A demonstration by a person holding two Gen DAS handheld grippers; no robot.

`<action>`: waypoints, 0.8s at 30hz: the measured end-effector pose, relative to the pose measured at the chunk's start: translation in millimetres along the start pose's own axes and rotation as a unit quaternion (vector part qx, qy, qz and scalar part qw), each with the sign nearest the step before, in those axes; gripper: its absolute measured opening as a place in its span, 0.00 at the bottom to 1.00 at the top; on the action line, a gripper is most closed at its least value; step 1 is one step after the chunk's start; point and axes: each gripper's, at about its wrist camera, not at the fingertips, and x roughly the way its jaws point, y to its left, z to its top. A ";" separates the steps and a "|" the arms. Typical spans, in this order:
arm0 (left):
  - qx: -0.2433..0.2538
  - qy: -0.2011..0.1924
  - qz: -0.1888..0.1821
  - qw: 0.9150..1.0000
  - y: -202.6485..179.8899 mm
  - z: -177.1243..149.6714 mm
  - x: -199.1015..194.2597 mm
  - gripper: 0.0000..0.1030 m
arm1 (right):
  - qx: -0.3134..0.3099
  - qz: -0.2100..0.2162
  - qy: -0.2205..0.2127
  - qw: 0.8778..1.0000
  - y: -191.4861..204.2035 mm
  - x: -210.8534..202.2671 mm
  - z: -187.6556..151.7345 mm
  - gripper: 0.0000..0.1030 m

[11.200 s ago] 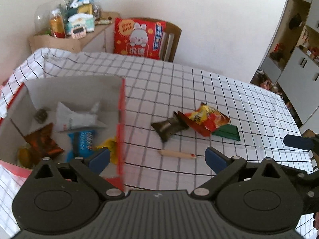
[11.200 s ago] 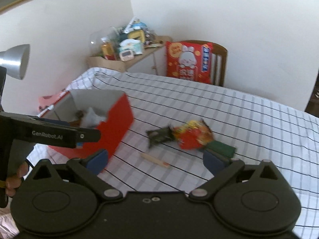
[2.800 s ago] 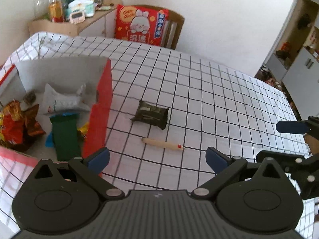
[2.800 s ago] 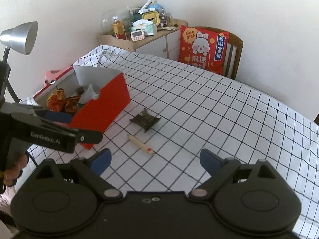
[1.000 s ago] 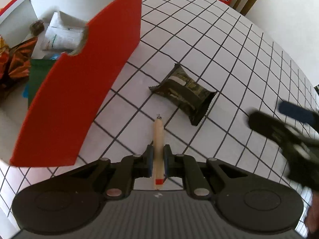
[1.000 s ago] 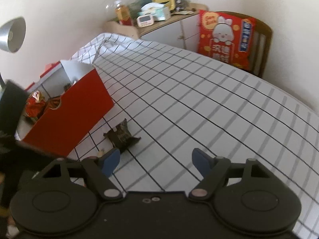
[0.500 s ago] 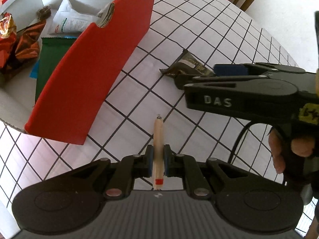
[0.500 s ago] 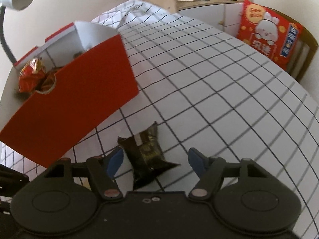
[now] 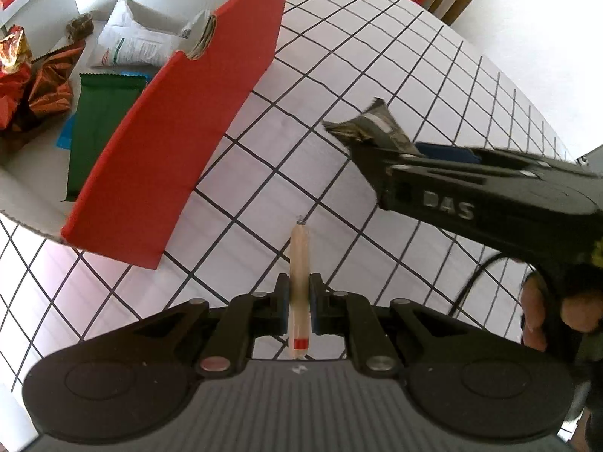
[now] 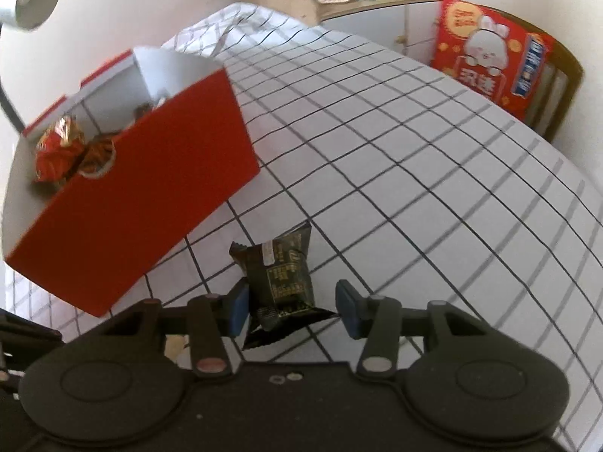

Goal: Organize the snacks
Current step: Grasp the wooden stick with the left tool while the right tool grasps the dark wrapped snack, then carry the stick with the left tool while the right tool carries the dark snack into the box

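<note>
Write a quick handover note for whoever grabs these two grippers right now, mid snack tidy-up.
Left gripper: shut on the sausage stick, beside the red box.
Right gripper: jaws closing around the dark snack packet on the checked tablecloth; not yet gripped on both sides.
Done: green packet, white packet and red-gold wrappers lie in the box.
Left: finish the grip, then drop stick and dark packet into the box.
</note>
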 end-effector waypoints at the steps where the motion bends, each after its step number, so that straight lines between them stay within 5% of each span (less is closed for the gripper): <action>1: 0.001 0.000 -0.003 1.000 -0.1 -0.9 -2.0 0.10 | 0.010 -0.003 -0.003 1.000 -0.9 -5.6 -2.2 0.45; 24: 0.045 -0.061 -0.078 0.994 12.9 6.9 -111.5 0.10 | 0.127 -0.083 -0.081 0.985 41.8 -150.0 -30.1 0.45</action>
